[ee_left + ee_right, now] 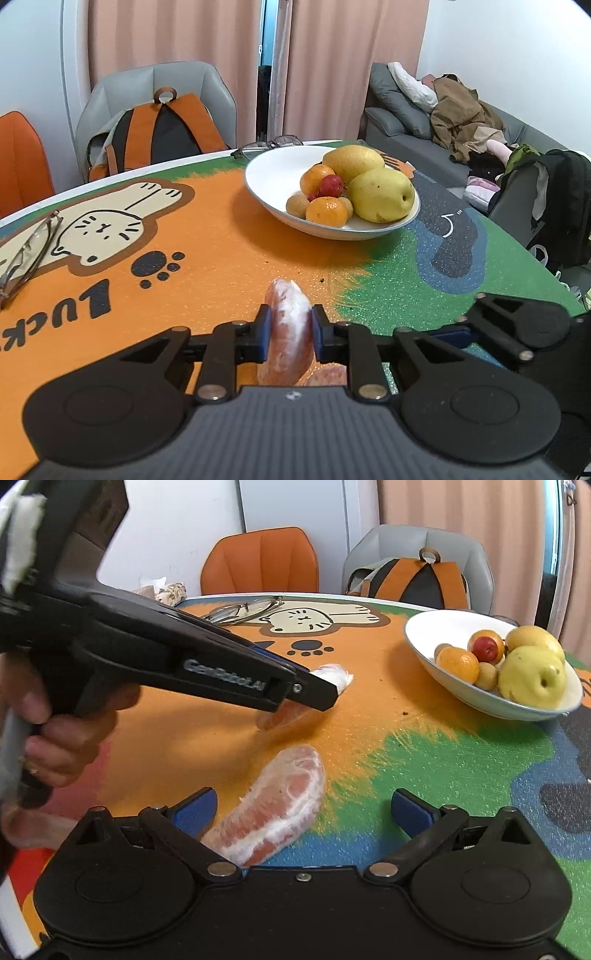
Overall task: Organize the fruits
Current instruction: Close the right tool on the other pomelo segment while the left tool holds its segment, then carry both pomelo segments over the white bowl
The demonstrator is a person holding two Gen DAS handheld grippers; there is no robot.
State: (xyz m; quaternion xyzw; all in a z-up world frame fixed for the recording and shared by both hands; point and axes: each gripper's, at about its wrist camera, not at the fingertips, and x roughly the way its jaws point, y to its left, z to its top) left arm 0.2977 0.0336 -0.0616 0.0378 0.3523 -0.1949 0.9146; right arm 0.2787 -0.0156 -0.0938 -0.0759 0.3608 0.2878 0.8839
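Note:
My left gripper (289, 328) is shut on a pink pomelo segment (288, 314) and holds it just above the cat-print mat; it also shows in the right wrist view (321, 690), with the segment's white tip (334, 675) poking out. A second pomelo segment (273, 805) lies on the mat between the open fingers of my right gripper (303, 808). A white bowl (266, 173) at the far side holds a yellow pear (380, 194), a large yellow citrus (352, 160), oranges, a red fruit and small brown fruits; it also shows in the right wrist view (424, 642).
Glasses (26, 254) lie at the mat's left; another pair (266, 146) lies behind the bowl. A grey chair with an orange backpack (162, 129) and an orange chair (260, 563) stand behind the table. A grey sofa (417, 147) is at the right.

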